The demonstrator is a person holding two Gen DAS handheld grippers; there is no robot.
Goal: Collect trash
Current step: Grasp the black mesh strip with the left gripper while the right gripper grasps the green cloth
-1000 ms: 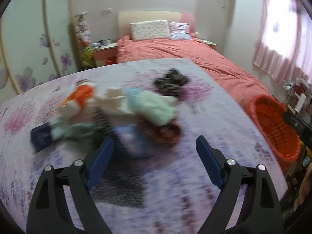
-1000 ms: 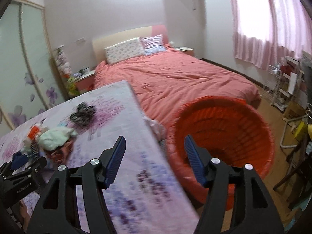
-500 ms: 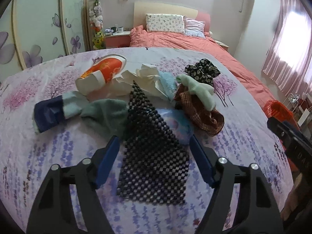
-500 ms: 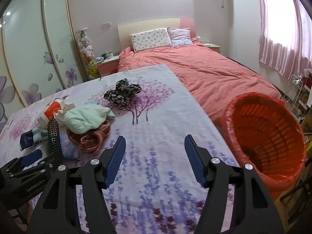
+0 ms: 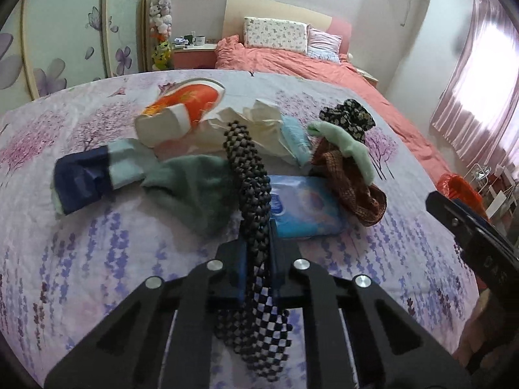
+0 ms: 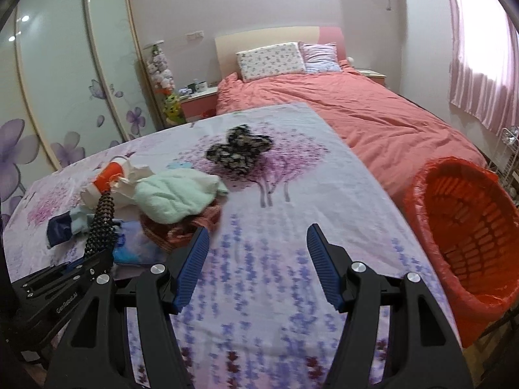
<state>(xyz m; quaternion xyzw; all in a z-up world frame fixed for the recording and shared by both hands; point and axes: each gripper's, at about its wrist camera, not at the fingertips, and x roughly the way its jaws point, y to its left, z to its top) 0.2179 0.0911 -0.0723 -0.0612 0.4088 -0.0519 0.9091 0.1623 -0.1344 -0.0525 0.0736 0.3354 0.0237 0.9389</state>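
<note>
The left hand-held gripper (image 5: 256, 259) clamps a black mesh mat (image 5: 251, 175) (bunched narrow) among clutter on the bench (image 6: 275, 194); the right hand-held gripper (image 6: 256, 265) gapes wide, empty, beside an orange basket (image 6: 467, 227).

Each claw is built of matte black plastic arms with triangular cut-outs, and round silver screws are set at the joints. The left claw (image 5: 256, 259) is fitted with blue pads; ribbed blue pads (image 6: 191, 265) are seen on the right claw (image 6: 258, 267). White lettering is printed on the left claw's body.
</note>
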